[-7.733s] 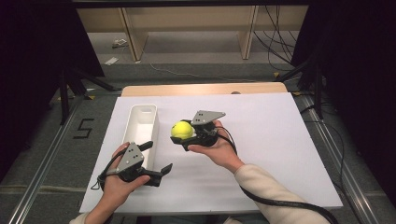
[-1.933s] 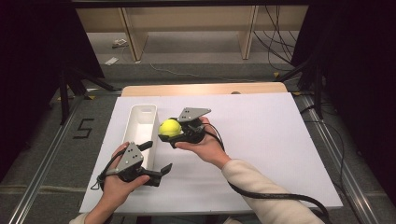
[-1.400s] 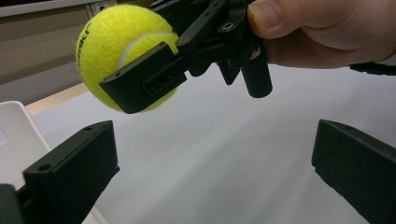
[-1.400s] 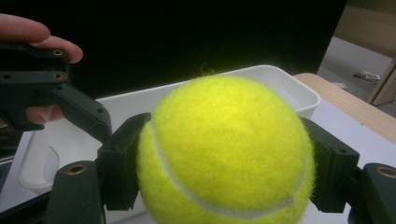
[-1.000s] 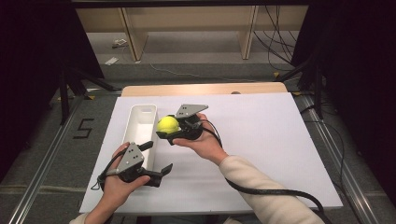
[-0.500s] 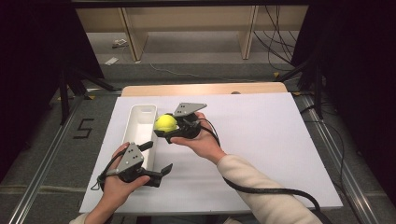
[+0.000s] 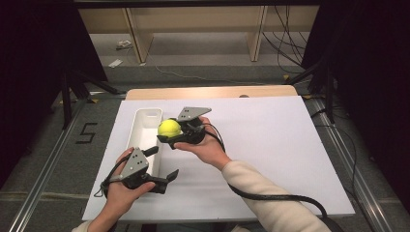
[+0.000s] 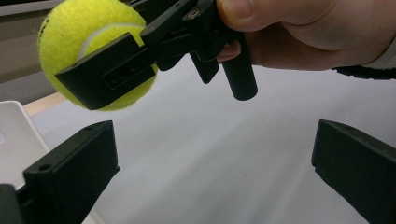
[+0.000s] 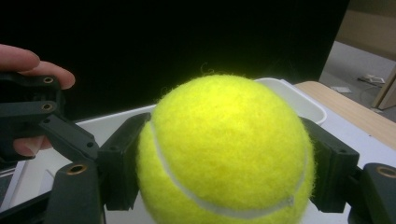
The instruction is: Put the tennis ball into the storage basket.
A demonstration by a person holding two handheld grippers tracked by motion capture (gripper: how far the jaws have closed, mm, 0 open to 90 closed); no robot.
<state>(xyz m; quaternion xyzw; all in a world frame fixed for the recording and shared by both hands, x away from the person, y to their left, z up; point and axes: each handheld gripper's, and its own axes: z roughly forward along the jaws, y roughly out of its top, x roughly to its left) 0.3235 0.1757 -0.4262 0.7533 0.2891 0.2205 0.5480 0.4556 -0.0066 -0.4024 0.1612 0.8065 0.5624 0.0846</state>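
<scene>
- High view: the right gripper (image 7: 169, 133) grips a yellow tennis ball (image 7: 169, 128) between its jaws, held above the white table (image 7: 270, 145) just right of the long white tray (image 7: 145, 126), near the tray's far half. The right hand (image 7: 205, 147) wraps the gripper's handle. Nearer and to the left, the left gripper (image 7: 162, 164) sits in the left hand (image 7: 121, 188) over the tray's near end, its jaws spread apart and holding nothing.
- Left gripper view: the left gripper (image 8: 210, 163) has its two black jaws wide apart over bare table. Beyond them at upper left, the tennis ball (image 8: 74, 32) is clamped in the right gripper. The tray (image 8: 14, 140) edge shows at left.
- Right gripper view: the right gripper (image 9: 224, 168) presses the tennis ball (image 9: 224, 154) from both sides. The tray (image 9: 299, 102) lies behind it, and the left gripper is at far left.
</scene>
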